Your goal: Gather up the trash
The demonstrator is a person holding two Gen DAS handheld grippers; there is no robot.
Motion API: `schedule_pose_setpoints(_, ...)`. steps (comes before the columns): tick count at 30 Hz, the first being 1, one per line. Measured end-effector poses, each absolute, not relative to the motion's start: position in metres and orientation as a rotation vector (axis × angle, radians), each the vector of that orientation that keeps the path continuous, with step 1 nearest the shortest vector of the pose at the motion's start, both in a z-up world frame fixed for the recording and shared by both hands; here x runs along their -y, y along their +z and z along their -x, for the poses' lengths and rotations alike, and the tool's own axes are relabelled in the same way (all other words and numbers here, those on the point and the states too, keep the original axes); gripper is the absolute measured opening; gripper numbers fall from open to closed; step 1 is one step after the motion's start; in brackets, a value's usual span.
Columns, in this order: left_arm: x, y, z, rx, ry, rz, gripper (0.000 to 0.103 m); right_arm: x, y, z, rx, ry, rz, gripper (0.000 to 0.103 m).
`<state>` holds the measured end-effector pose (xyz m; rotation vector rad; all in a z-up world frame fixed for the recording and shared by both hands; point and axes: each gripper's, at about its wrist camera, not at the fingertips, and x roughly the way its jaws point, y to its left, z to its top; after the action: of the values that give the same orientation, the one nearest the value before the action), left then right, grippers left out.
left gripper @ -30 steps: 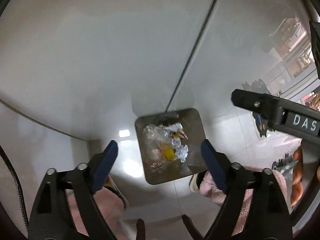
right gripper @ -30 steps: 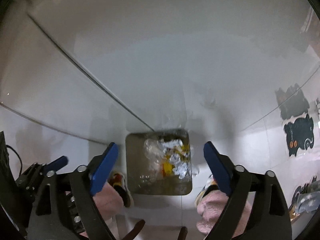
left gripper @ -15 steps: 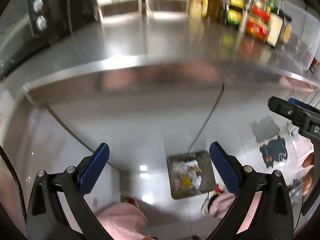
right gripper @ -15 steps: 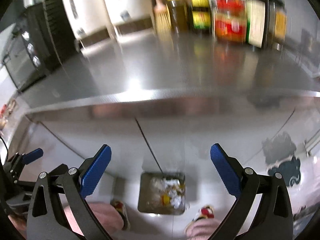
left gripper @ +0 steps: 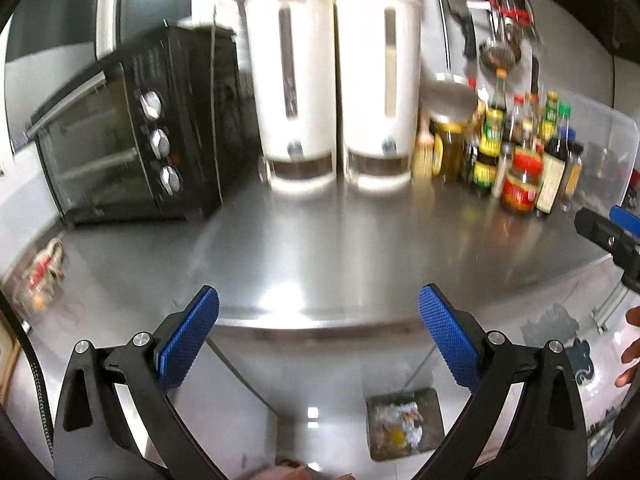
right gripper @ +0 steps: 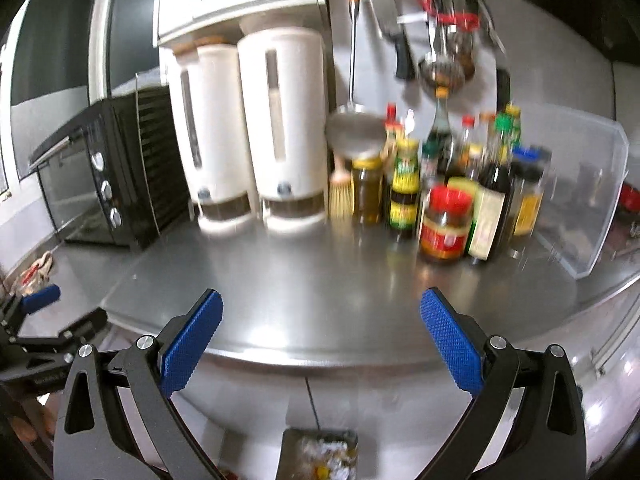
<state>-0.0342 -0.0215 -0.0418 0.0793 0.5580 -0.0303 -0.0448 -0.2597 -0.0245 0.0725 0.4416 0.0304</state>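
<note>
A square metal trash bin (left gripper: 405,424) stands on the floor below the counter, holding crumpled foil, clear plastic and yellow scraps. It also shows at the bottom of the right wrist view (right gripper: 320,454). My left gripper (left gripper: 318,338) is open and empty, in front of the steel counter's edge. My right gripper (right gripper: 320,340) is open and empty, level with the same edge. The right gripper's tip shows at the far right of the left wrist view (left gripper: 612,236). A crumpled item (left gripper: 40,272) lies at the counter's far left, blurred.
On the steel counter (left gripper: 340,248) stand a black toaster oven (left gripper: 128,136), two white dispensers (left gripper: 332,84), several sauce bottles and jars (right gripper: 452,196) and a clear plastic box (right gripper: 576,196). Utensils hang on the wall (right gripper: 440,40).
Both grippers have risen and tilted up from looking down into the bin to facing the counter top. The bin has dropped to the bottom of both views. Both stay open.
</note>
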Motion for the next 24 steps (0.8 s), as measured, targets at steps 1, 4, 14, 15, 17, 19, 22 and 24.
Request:
schedule_pose_setpoints(1, 0.020, -0.033, 0.035, -0.538, -0.020, -0.083, 0.095, 0.258, -0.018, 0.046, -0.424, 0.025, -0.068, 0.100)
schedule_pose_setpoints(4, 0.014, -0.014, 0.038, -0.487, 0.003, -0.078, 0.095, 0.256, -0.006, 0.048, -0.388, 0.012, -0.069, 0.100)
schedule_pose_setpoints(14, -0.004, 0.032, 0.061, -0.370, 0.019, -0.063, 0.095, 0.239, 0.024, 0.073, -0.280, -0.029, -0.034, 0.100)
schedule_pose_setpoints(15, -0.004, 0.034, 0.063, -0.362, 0.020, -0.061, 0.095, 0.238, 0.026, 0.075, -0.274, -0.028, -0.035, 0.100)
schedule_pose_setpoints(17, -0.006, 0.037, 0.067, -0.350, 0.013, -0.051, 0.095, 0.236, 0.029, 0.078, -0.270, -0.028, -0.038, 0.100)
schedule_pose_setpoints(19, -0.008, 0.038, 0.070, -0.346, 0.006, -0.040, 0.095, 0.234, 0.032, 0.080, -0.272, -0.027, -0.037, 0.100)
schedule_pose_setpoints(22, -0.007, 0.037, 0.071, -0.357, 0.003, -0.047, 0.095, 0.231, 0.035, 0.081, -0.286, -0.026, -0.040, 0.100)
schedule_pose_setpoints(24, -0.007, 0.036, 0.070, -0.364, 0.003, -0.053, 0.095, 0.229, 0.035, 0.080, -0.300, -0.024, -0.044, 0.100)
